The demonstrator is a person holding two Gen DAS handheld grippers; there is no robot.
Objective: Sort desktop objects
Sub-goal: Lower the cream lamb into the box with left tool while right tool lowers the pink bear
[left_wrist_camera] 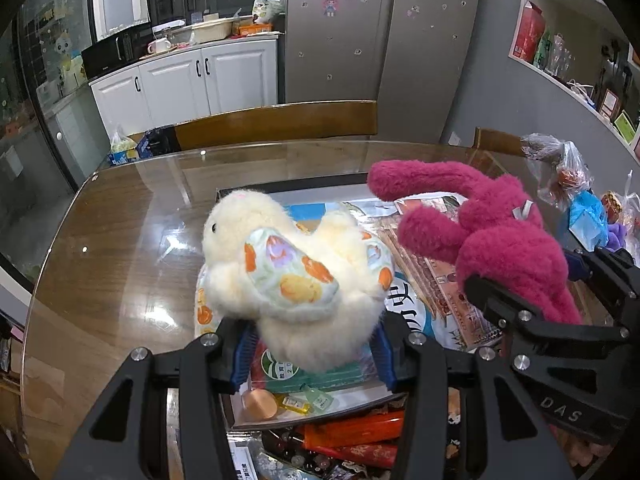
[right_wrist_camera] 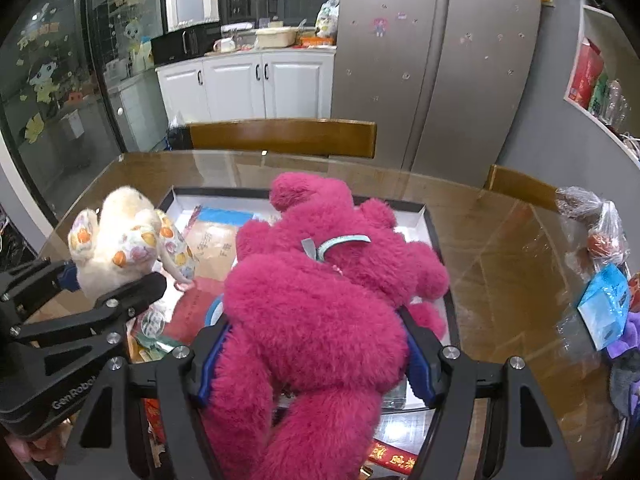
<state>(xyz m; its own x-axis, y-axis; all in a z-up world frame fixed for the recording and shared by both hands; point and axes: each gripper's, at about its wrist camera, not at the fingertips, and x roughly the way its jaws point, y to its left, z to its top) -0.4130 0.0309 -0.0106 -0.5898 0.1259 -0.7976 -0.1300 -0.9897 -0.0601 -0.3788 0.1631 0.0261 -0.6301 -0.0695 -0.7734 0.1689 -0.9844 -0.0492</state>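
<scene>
Two toys lifted | left gripper [left_wrist_camera: 308,344] clamps cream toy [left_wrist_camera: 296,264] | right gripper [right_wrist_camera: 312,364] clamps pink toy [right_wrist_camera: 320,312] | both frame centre, over tray [right_wrist_camera: 434,232], likely for sorting

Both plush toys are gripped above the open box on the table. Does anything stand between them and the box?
Nothing visible does. The cream plush in the left gripper and pink plush in the right gripper hang over the box, which already holds papers and packets.

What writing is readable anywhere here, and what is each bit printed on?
"DAS": on the right gripper body, in the left wrist view.
"Gen Robot": on the left gripper body, in the right wrist view.
Papers in the tray and the red packet carry print too blurred to read.
</scene>
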